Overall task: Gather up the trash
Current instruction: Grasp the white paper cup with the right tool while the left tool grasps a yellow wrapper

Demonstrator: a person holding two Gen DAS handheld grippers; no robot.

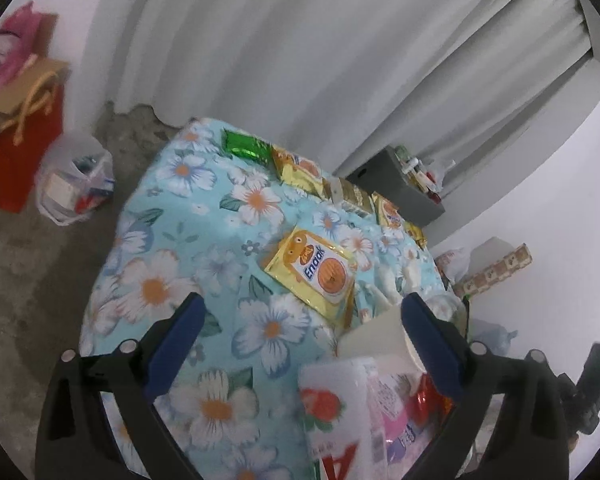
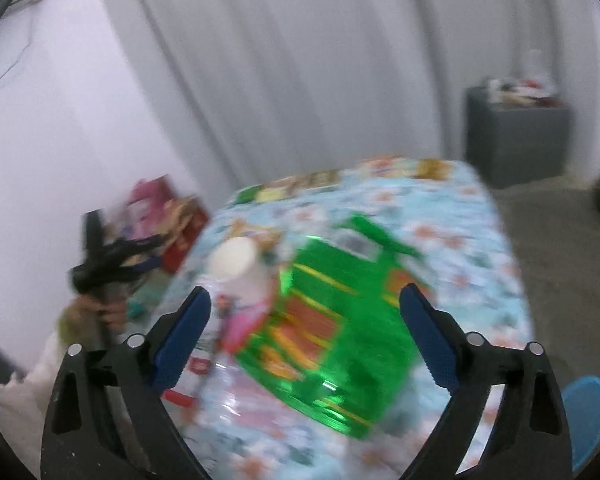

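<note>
Both tongs are seen spread and empty; the left tongs (image 1: pixel 300 332) hang over the floral surface (image 1: pixel 172 200) near the yellow wrapper (image 1: pixel 314 270); the right tongs (image 2: pixel 306 320) frame a blurred green packet (image 2: pixel 340 340); a rushed closure could miss it or knock the white-capped bottle (image 2: pixel 240 276) beside it.

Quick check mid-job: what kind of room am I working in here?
Probably a lived-in home room, not a lab: a table under a floral cloth strewn with snack wrappers, white curtains, and gift bags on bare floor.
</note>
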